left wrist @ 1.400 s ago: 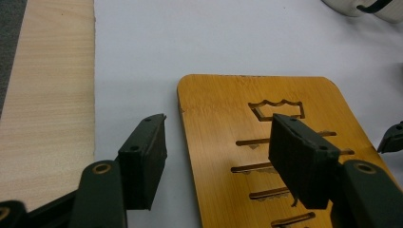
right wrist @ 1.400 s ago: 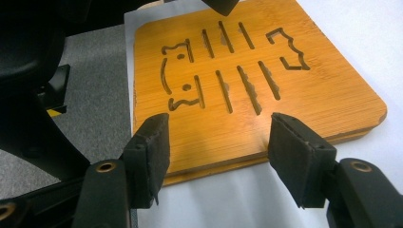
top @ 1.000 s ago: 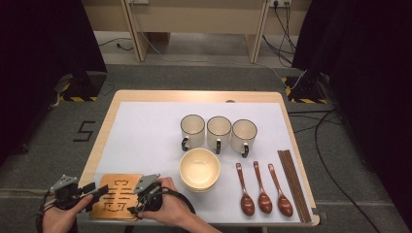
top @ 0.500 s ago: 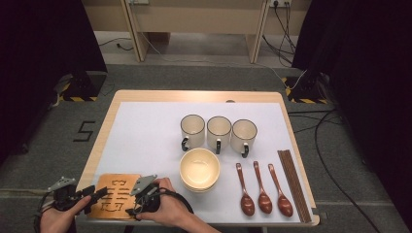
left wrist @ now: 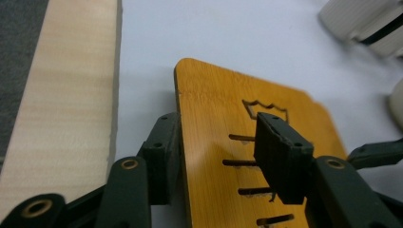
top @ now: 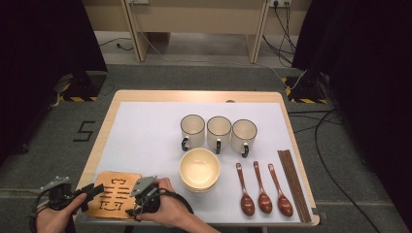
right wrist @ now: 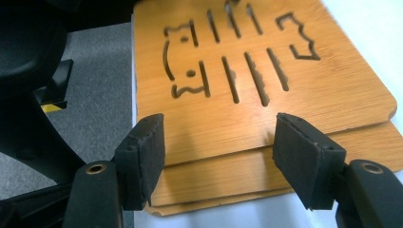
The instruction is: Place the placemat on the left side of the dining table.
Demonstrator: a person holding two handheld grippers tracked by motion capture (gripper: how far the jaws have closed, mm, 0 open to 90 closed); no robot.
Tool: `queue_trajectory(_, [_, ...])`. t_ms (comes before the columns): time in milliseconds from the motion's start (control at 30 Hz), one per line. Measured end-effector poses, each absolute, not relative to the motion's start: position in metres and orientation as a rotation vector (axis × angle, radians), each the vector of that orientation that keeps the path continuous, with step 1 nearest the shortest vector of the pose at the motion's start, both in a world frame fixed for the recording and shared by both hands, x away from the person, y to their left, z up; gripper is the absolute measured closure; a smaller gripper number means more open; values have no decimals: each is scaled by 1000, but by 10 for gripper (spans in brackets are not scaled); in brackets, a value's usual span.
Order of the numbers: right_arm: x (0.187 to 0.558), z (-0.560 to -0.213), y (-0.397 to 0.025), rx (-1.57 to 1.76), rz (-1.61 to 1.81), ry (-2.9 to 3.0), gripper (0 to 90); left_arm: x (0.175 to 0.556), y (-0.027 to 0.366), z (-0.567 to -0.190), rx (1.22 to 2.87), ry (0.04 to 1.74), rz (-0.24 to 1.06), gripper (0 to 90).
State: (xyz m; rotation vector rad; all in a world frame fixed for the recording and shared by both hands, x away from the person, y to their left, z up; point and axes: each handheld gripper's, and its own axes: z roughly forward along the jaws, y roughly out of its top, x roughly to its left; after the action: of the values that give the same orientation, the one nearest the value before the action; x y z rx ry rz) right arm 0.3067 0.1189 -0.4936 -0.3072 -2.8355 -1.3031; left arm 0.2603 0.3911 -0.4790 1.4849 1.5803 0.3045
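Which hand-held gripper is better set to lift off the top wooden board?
Left. The left hand-held gripper already straddles an edge of the top wooden board; the right hand-held gripper has open jaws above the stack.

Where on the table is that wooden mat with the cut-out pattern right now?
In the high view, the flat carved wooden mat lies at the table's near left corner, left of the cream bowl, between the left gripper and the right gripper.

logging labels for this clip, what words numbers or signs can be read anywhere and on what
"5": dark numeral on the grey floor left of the pale wooden table.
Square orange bamboo trivet: cut-out slots forming a character-like design, no readable text.
Nothing else legible.
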Motion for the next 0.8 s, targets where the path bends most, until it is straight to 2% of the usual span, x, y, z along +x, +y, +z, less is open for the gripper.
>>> queue_trajectory(133, [307, -494, 118, -315, -1301, -2831, 354, 258, 391, -472, 1409, 1542, 276, 569])
queue_trajectory(167, [306, -494, 117, -326, -1301, -2829, 356, 257, 387, -469, 1374, 1510, 231, 580])
queue_trajectory(333, [306, -494, 117, -309, -1301, -2835, 356, 256, 381, -464, 1368, 1483, 228, 619])
queue_trajectory(433, [307, -494, 116, -299, -1299, -2837, 356, 255, 374, -463, 1363, 1459, 179, 651])
queue_trajectory(667, [306, -494, 116, -300, -1304, -2841, 358, 256, 367, -464, 1361, 1443, 153, 795])
queue_trajectory(800, [307, -495, 117, -273, -1312, -2854, 363, 257, 365, -462, 1326, 1449, 135, 826])
